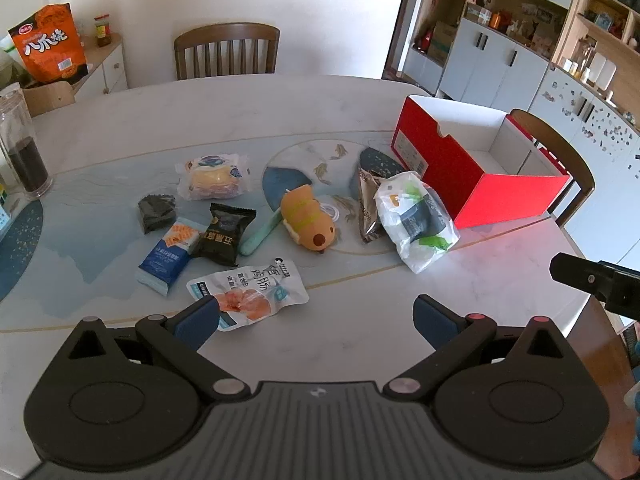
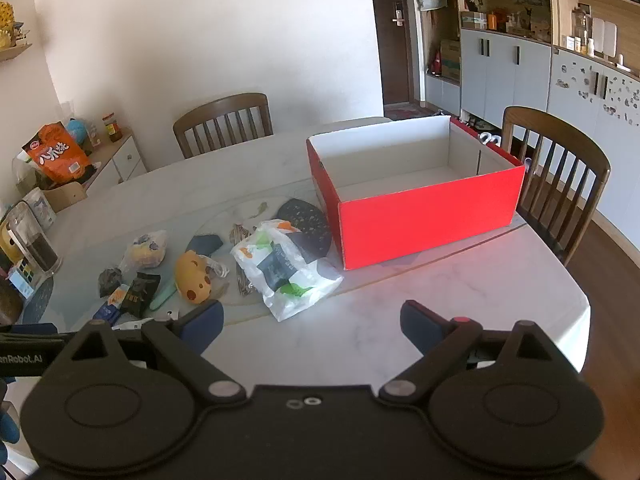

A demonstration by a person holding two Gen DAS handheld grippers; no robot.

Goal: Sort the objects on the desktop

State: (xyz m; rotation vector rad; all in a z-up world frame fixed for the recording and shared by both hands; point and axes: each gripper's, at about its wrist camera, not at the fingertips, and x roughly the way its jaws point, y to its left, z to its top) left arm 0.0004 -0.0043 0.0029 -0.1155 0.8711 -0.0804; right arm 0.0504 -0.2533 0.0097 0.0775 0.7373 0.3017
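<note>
An open red box [image 1: 472, 172] [image 2: 420, 208], white inside and empty, stands at the table's right. Left of it lie a white plastic bag [image 1: 416, 220] [image 2: 286, 270], a brown foil packet [image 1: 366, 204], an orange capybara toy [image 1: 308, 220] [image 2: 194, 276], a mint green stick [image 1: 260, 232], a black snack packet [image 1: 224, 234], a blue packet [image 1: 168, 256], a wrapped bread [image 1: 214, 176], a small dark packet [image 1: 156, 210] and a sausage pouch [image 1: 248, 286]. My left gripper [image 1: 316, 320] is open and empty just before the sausage pouch. My right gripper [image 2: 312, 322] is open and empty before the bag and box.
A glass jar [image 1: 22, 148] with dark contents stands at the table's left edge. Wooden chairs [image 1: 226, 50] [image 2: 560, 176] stand behind and to the right of the table. An orange snack bag [image 1: 50, 44] sits on a side cabinet. The right gripper's tip [image 1: 592, 280] shows in the left wrist view.
</note>
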